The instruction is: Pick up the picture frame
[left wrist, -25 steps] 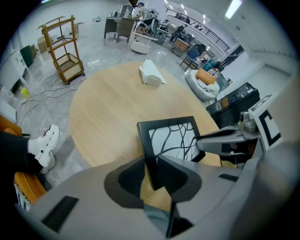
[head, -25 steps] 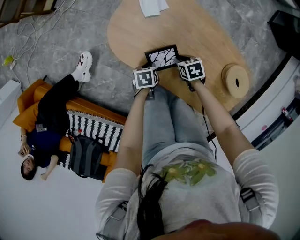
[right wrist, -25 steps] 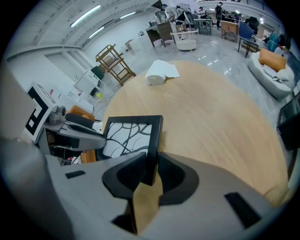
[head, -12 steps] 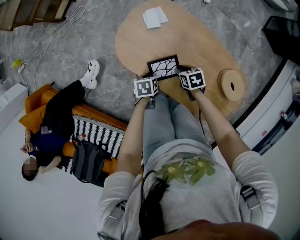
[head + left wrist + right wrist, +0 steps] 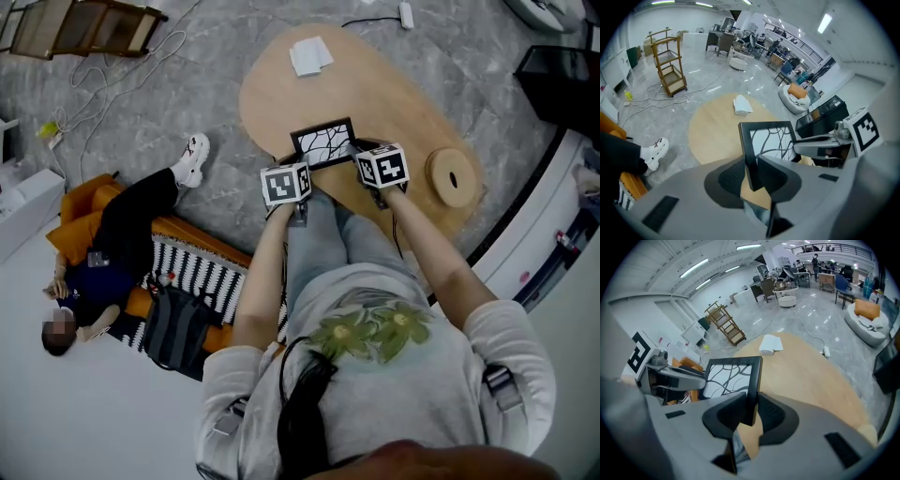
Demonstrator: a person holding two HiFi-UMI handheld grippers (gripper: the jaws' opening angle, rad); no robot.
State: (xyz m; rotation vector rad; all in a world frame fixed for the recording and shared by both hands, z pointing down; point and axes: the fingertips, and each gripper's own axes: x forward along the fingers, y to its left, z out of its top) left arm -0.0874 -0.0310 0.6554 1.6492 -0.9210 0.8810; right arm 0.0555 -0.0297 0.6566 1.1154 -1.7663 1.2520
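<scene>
Over the desk (image 5: pixel 403 89), the left hand-held gripper (image 5: pixel 752 174) and the right hand-held gripper (image 5: pixel 751 414) are clamping the picture frame (image 5: pixel 324 141) by its sides; it is apparently hanging clear, so the pickup is looking nearly done.

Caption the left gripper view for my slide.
Left hand-held gripper clamping the left edge of a black rectangular picture frame with branch artwork, over an oval light-wood table.

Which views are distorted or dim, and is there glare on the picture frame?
Left gripper view and right gripper view: strong fisheye bending, dark corners, the picture frame sharp, no glare on it. Head view: dimmer, less bending, the frame small but clear.
</scene>
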